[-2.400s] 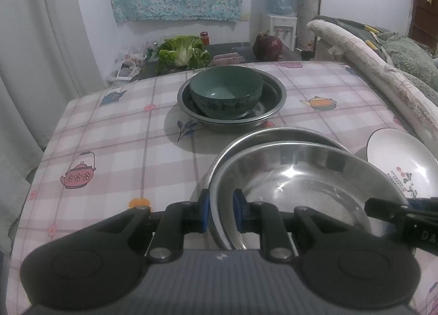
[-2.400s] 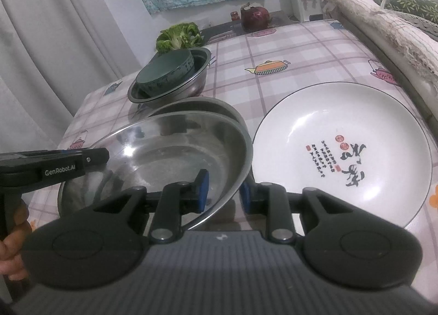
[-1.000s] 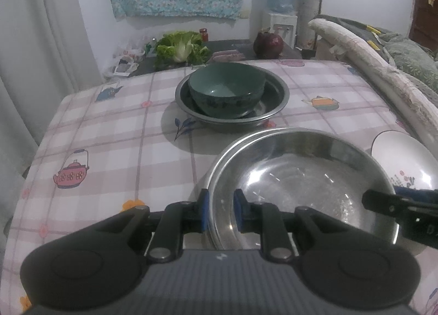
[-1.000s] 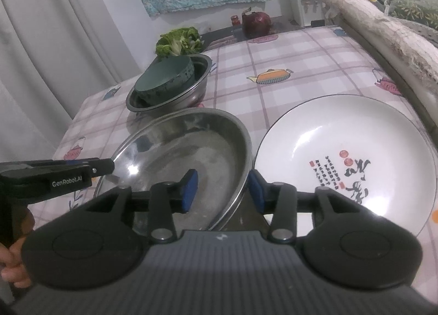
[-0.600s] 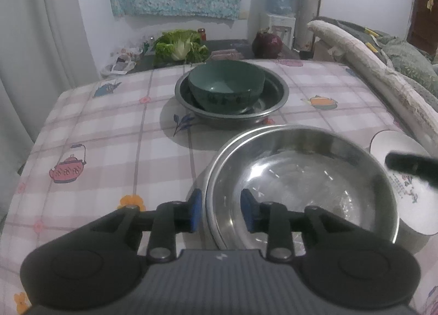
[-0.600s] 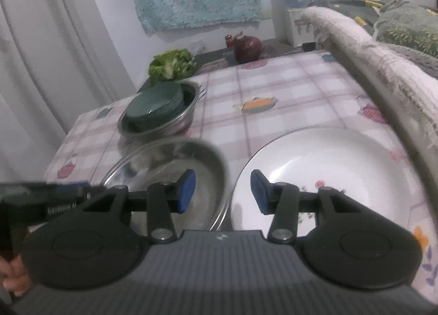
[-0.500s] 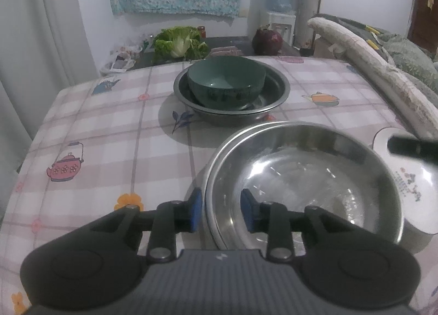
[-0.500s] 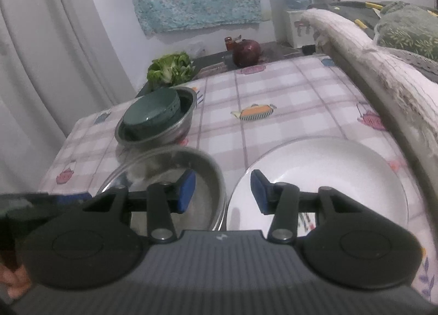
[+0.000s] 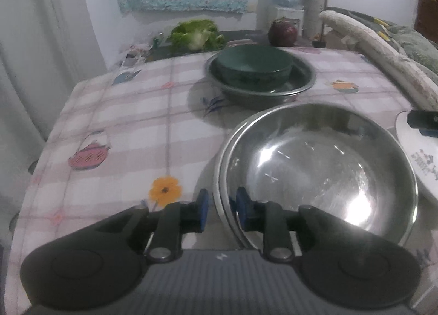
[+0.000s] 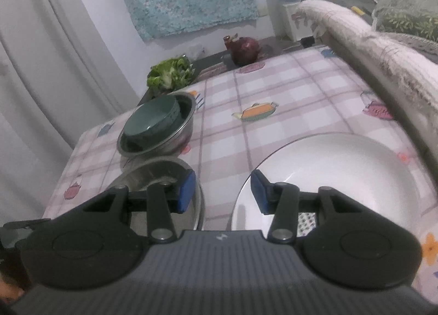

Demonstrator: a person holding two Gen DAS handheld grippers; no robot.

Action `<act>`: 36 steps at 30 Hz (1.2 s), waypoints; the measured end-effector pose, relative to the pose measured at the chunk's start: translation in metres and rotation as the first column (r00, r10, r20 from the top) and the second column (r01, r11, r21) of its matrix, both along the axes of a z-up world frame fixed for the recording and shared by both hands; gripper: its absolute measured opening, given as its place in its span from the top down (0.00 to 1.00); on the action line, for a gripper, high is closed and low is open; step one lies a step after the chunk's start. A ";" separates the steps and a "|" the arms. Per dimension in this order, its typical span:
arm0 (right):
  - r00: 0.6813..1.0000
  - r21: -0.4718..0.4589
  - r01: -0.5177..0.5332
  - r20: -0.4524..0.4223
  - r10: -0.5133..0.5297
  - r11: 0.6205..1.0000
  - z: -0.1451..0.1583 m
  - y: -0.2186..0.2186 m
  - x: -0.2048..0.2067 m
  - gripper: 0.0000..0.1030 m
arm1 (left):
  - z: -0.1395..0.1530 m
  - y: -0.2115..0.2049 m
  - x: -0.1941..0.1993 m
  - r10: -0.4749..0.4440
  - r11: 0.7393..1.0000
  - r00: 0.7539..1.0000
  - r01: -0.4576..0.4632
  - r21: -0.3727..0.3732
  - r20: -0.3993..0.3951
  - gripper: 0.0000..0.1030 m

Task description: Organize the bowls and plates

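So the big change: the top steel bowl (image 9: pixel 317 167), which was tilted up off the one beneath it a couple of seconds back, now sits nested flat in the lower steel bowl (image 9: pixel 222 178), only a thin rim of which peeks out on the left. The right gripper (image 10: pixel 223 191) has pulled off the bowl rim too; earlier its fingers straddled the right edge of that bowl, now they hang over the gap between the stack and the white plate (image 10: pixel 342 167).

Left gripper (image 9: pixel 220 209): its fingers have just been closing a bit after opening up, and they sit at a narrow gap with the near rim of the nested bowls running between them. The blue pads (image 9: pixel 203 209) look just clear of the metal on both sides, so released, not clamped.

Right gripper: fingers moderately spread, nothing between them but tablecloth. The left pad overlaps the steel bowl's edge in the picture and the right pad overlaps the plate's near-left rim, but I can't tell if either touches.

Everything's on the bench (image 9: pixel 131 134) with the checked cloth. Further back, the green bowl (image 9: pixel 253 67) sits inside a smaller steel basin (image 9: pixel 301 79), same spot as before. The plate is just right of the stacked bowls.
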State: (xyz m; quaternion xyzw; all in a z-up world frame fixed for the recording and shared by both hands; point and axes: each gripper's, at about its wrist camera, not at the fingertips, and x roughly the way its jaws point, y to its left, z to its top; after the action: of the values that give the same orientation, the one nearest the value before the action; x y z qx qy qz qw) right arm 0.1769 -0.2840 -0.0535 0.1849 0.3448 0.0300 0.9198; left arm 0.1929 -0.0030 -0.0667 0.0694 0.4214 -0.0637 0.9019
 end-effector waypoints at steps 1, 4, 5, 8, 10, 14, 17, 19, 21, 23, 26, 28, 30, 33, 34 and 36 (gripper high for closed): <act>1.000 0.005 -0.006 0.000 0.006 1.000 -0.001 0.003 -0.001 0.57 | 0.001 0.006 -0.001 0.011 1.000 1.000 -0.011 -0.009 -0.007 0.73; 0.999 0.018 -0.044 0.003 0.043 0.999 -0.005 0.016 -0.004 0.57 | 0.003 0.019 -0.004 0.033 0.998 0.999 -0.035 -0.054 -0.027 0.72; 0.999 0.019 -0.054 0.000 0.054 0.998 -0.007 0.020 -0.003 0.57 | 0.004 0.022 -0.004 0.040 0.997 0.999 -0.042 -0.059 -0.031 0.72; 0.996 0.006 -0.088 -0.013 0.088 0.996 -0.012 0.036 -0.001 0.57 | 0.006 0.025 -0.001 0.046 0.996 0.998 -0.049 -0.069 -0.033 0.72; 0.994 -0.012 -0.104 -0.026 0.104 0.994 -0.015 0.046 0.001 0.57 | 0.005 0.024 0.003 0.043 0.996 0.999 -0.045 -0.075 -0.030 0.72; 0.990 -0.059 -0.137 -0.049 0.134 0.989 -0.019 0.062 0.004 0.57 | -0.001 0.020 0.013 0.046 0.995 0.997 -0.051 -0.088 -0.056 0.72; 0.987 -0.066 -0.154 -0.065 0.150 0.986 -0.021 0.068 0.006 0.57 | -0.006 0.017 0.017 0.042 0.993 0.996 -0.051 -0.107 -0.082 0.72; 0.984 -0.067 -0.165 -0.075 0.160 0.984 -0.023 0.071 0.006 0.57 | -0.007 0.015 0.017 0.034 0.992 0.995 -0.044 -0.119 -0.089 0.72; 0.983 -0.076 -0.170 -0.083 0.163 0.983 -0.025 0.074 0.006 0.57 | -0.007 0.013 0.016 0.033 0.993 0.996 -0.042 -0.106 -0.085 0.72; 0.982 -0.076 -0.174 -0.091 0.167 0.982 -0.026 0.074 0.006 0.56 | -0.007 0.013 0.016 0.033 0.993 0.996 -0.043 -0.109 -0.087 0.72; 0.981 -0.043 -0.173 -0.102 0.167 0.984 -0.028 0.070 0.006 0.56 | -0.006 0.012 0.014 0.031 0.992 0.995 -0.041 -0.117 -0.094 0.72; 0.981 -0.029 -0.168 -0.105 0.164 0.985 -0.027 0.068 0.004 0.56 | -0.006 0.011 0.012 0.024 0.993 0.995 -0.034 -0.114 -0.094 0.72; 0.980 -0.040 -0.171 -0.108 0.166 0.985 -0.027 0.069 0.003 0.56 | -0.006 0.009 0.007 0.016 0.994 0.996 -0.026 -0.108 -0.092 0.72; 0.980 -0.042 -0.169 -0.112 0.164 0.985 -0.026 0.069 0.000 0.55 | -0.005 0.010 0.002 0.010 0.993 0.996 -0.021 -0.113 -0.093 0.72; 0.980 -0.034 -0.168 -0.114 0.163 0.985 -0.026 0.068 -0.001 0.55 | -0.004 0.011 0.000 0.010 0.993 0.996 -0.021 -0.114 -0.093 0.72; 0.980 -0.016 -0.166 -0.117 0.163 0.986 -0.026 0.065 -0.003 0.55 | -0.004 0.011 -0.005 0.009 0.993 0.996 -0.019 -0.113 -0.093 0.72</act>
State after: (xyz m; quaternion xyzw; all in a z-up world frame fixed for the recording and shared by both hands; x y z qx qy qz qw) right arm 0.1734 -0.2192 -0.0795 0.1457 0.4118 0.0907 0.8950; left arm 0.1880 0.0076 -0.0704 0.0121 0.4590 -0.0843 0.8843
